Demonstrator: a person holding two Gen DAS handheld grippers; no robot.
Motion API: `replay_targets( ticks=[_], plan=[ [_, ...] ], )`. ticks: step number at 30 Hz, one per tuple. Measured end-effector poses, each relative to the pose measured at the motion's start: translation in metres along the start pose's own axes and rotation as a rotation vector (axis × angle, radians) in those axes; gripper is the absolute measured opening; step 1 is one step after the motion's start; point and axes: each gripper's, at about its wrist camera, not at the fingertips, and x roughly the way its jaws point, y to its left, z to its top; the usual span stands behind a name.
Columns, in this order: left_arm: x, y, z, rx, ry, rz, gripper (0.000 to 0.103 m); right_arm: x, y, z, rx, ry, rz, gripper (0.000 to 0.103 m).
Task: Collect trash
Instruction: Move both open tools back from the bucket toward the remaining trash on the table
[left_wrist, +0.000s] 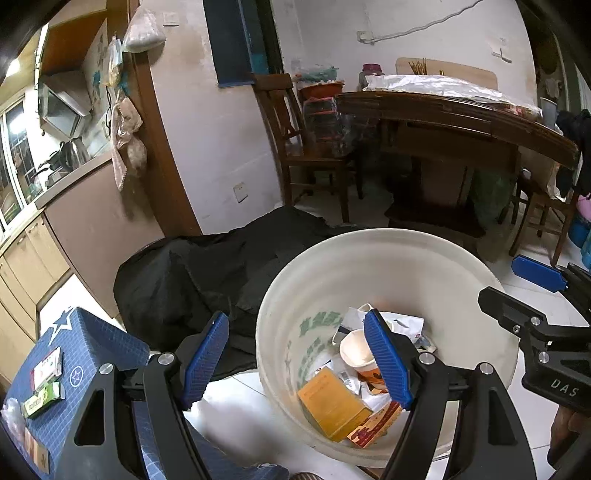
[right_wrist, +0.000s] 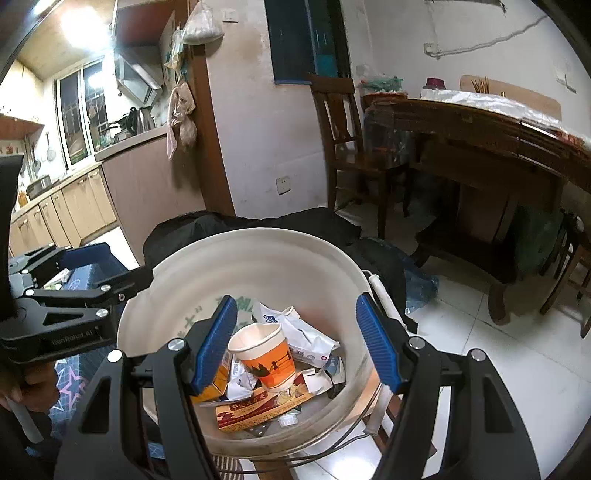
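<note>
A: Nearest the lens, the left gripper (left_wrist: 297, 356) stood with jaws apart and nothing between them; the right gripper (right_wrist: 297, 341) likewise, over the white bucket (right_wrist: 177, 295).

B: And the trash?

A: Inside the bucket: an orange paper cup (right_wrist: 266, 356), a yellow box (left_wrist: 330, 404), a red carton (right_wrist: 255, 408), crumpled wrappers (right_wrist: 306, 332).

B: Any difference between views?

A: Only the left showed the blue stool (left_wrist: 92, 350) carrying small packets (left_wrist: 46, 382); only the right showed the bucket's wire handle (right_wrist: 369, 417). A black cloth (left_wrist: 207, 273) lay behind on white floor tiles (right_wrist: 480, 350), with a wooden table (left_wrist: 458, 118) and chair (left_wrist: 295, 140) beyond

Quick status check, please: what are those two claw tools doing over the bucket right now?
Left hand-held gripper open, empty. Right hand-held gripper open, empty, above bucket. Cup and boxes already inside. Nothing in the way.
</note>
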Motion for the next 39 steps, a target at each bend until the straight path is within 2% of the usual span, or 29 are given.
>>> replay_targets(
  ticks=[9,18,20,24,26,28,33,39],
  plan=[
    [-0.01,0.022,-0.004,-0.034,-0.015,0.017,0.077,0.001,0.011,0.003,-0.023,-0.004,-0.021,0.064],
    [-0.027,0.066,-0.018,-0.103,-0.021,0.082,0.077,0.011,0.04,0.01,-0.061,-0.001,0.019,0.065],
    [-0.032,0.078,-0.022,-0.119,-0.021,0.097,0.077,0.014,0.048,0.012,-0.07,0.001,0.03,0.072],
    [-0.042,0.106,-0.034,-0.162,-0.017,0.128,0.077,0.018,0.065,0.014,-0.092,0.004,0.045,0.079],
    [-0.047,0.121,-0.04,-0.189,-0.012,0.144,0.077,0.02,0.072,0.015,-0.095,0.002,0.051,0.089],
    [-0.051,0.132,-0.046,-0.202,-0.013,0.162,0.077,0.023,0.081,0.017,-0.097,-0.001,0.063,0.093],
    [-0.063,0.157,-0.063,-0.224,-0.009,0.227,0.08,0.027,0.109,0.019,-0.132,-0.005,0.095,0.097],
    [-0.079,0.193,-0.089,-0.312,0.009,0.27,0.083,0.034,0.142,0.018,-0.167,0.007,0.139,0.097]
  ],
)
